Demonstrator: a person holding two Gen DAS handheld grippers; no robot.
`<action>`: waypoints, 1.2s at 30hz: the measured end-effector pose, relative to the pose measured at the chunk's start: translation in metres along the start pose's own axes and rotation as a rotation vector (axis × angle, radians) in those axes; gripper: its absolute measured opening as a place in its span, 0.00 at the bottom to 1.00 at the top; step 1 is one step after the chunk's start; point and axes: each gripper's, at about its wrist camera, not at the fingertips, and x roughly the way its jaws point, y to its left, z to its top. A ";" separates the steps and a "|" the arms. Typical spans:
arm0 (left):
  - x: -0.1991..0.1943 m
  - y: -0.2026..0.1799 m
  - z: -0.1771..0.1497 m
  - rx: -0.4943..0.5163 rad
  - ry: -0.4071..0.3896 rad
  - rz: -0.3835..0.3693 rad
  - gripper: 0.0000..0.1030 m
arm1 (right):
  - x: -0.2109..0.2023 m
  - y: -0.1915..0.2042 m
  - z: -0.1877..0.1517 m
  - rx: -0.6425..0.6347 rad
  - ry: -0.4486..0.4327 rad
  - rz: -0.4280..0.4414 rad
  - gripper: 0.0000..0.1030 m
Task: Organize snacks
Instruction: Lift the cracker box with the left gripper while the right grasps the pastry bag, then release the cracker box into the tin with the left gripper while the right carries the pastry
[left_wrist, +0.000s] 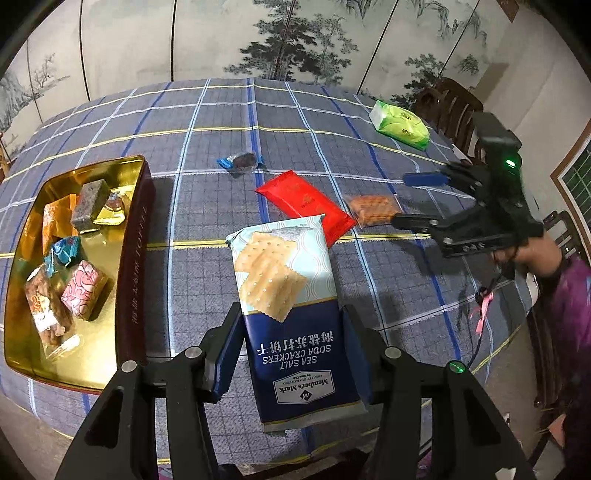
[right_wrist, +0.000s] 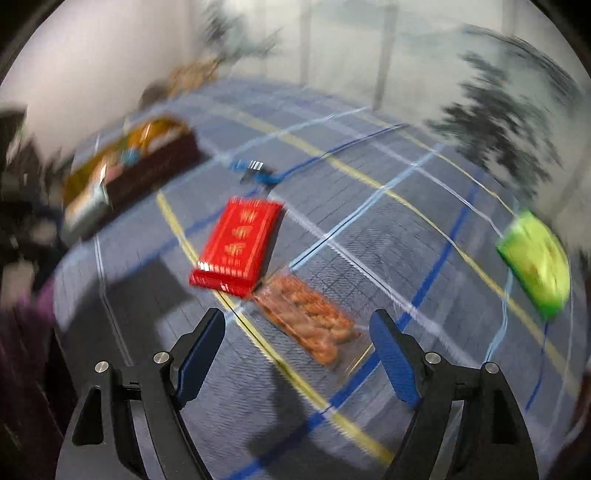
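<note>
Blue-padded, the left hand-held gripper (left_wrist: 291, 347) clamps a soda cracker pack (left_wrist: 291, 314) above the checked desk (left_wrist: 388, 302), beside a gold tin (left_wrist: 129, 236) of snacks; a red packet (left_wrist: 306, 206), an orange biscuit pack (left_wrist: 371, 208) and a green pouch (left_wrist: 400, 123) lie beyond.

Blurred right view: the right hand-held gripper (right_wrist: 297, 354) gapes empty over the orange biscuit pack (right_wrist: 310, 325).

Dim indoor light, right view seemingly motion-blurred
</note>
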 end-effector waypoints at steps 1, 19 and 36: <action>-0.001 0.000 0.000 0.000 -0.001 0.001 0.46 | 0.008 0.000 0.007 -0.040 0.033 0.018 0.76; -0.026 0.011 0.001 -0.008 -0.046 0.011 0.46 | 0.037 0.005 -0.013 0.050 0.189 -0.006 0.39; -0.098 0.124 -0.017 -0.149 -0.146 0.154 0.46 | -0.024 0.005 -0.102 0.700 -0.229 -0.022 0.38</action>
